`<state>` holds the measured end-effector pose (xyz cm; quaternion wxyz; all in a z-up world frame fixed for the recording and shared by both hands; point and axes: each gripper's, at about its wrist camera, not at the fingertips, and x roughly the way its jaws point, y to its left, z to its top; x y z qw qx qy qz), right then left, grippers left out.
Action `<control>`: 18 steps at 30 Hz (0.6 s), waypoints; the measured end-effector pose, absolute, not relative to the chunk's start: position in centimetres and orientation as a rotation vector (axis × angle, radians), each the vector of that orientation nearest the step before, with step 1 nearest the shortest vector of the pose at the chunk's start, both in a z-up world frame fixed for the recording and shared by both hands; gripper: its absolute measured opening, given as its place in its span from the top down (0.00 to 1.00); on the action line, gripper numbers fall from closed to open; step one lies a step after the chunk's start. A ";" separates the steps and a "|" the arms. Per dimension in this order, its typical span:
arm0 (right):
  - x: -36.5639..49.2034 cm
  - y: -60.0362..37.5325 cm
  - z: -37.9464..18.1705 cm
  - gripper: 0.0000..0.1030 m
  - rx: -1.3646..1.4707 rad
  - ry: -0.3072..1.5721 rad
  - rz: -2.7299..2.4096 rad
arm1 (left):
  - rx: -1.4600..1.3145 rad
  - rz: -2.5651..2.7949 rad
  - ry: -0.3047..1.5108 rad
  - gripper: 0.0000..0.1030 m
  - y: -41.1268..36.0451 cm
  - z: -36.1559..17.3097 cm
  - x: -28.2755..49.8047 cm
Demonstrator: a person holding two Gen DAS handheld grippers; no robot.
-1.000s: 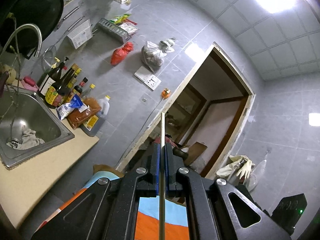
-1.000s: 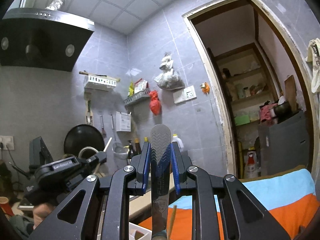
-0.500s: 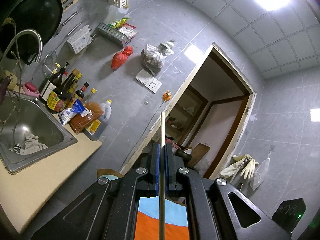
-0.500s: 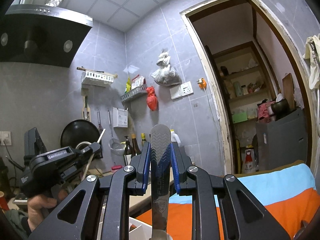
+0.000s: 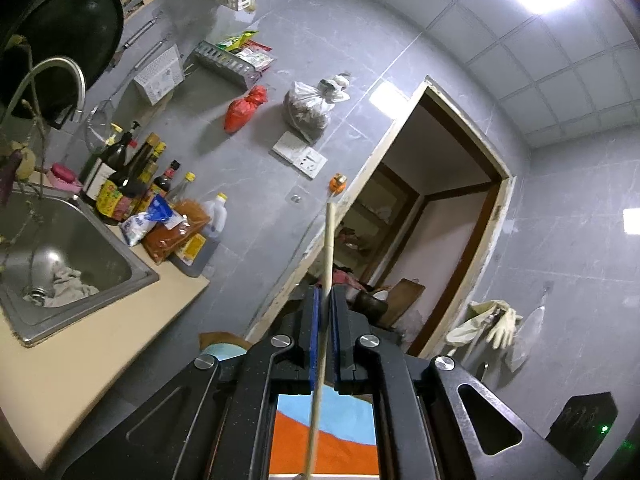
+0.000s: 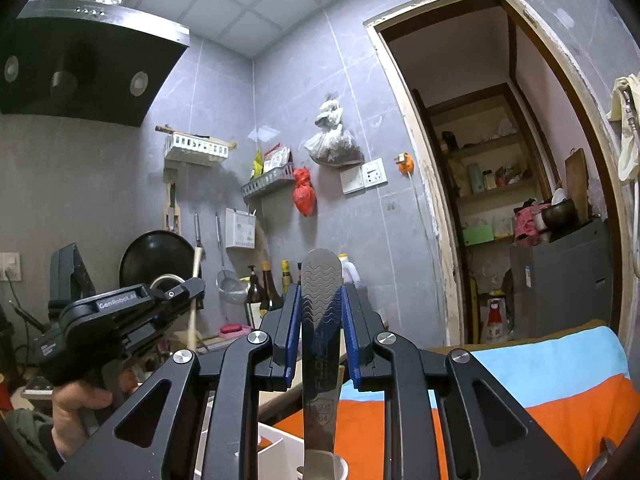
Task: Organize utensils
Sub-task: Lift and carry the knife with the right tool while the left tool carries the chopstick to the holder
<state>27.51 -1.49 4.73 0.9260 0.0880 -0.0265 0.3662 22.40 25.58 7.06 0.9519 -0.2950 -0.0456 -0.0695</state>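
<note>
My left gripper (image 5: 326,296) is shut on a thin wooden chopstick (image 5: 328,248), which rises between the blue pads and leans slightly, its tip toward the doorway. In the right wrist view the same left gripper (image 6: 196,286) shows at the left, held by a hand (image 6: 76,404). The chopstick (image 6: 195,276) sticks up from it. My right gripper (image 6: 321,294) is shut on a flat steel utensil (image 6: 321,280) with a wavy pattern on its handle. The utensil's lower end is cut off at the bottom edge. A white organizer box (image 6: 276,448) sits below the right gripper.
A steel sink (image 5: 132,276) with a faucet (image 5: 60,68) is set in the beige counter (image 5: 100,352) at the left. Bottles and packets (image 5: 132,188) crowd the wall. A black pan (image 6: 160,256) hangs there. An orange and blue cloth (image 6: 540,384) lies below. An open doorway (image 6: 512,200) is at the right.
The chopstick now leans a little in the left gripper instead of standing straight. In the right wrist view the left gripper sits slightly higher. The steel utensil stays gripped as before.
</note>
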 end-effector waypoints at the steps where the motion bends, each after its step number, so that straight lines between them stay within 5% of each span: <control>1: 27.5 -1.4 4.7 0.83 0.180 -0.052 0.752 | -0.604 -0.142 -0.087 0.96 25.6 6.9 22.4; 18: 27.5 -0.9 3.9 0.83 0.151 0.022 0.774 | -0.463 -0.106 0.031 0.96 23.2 5.3 20.3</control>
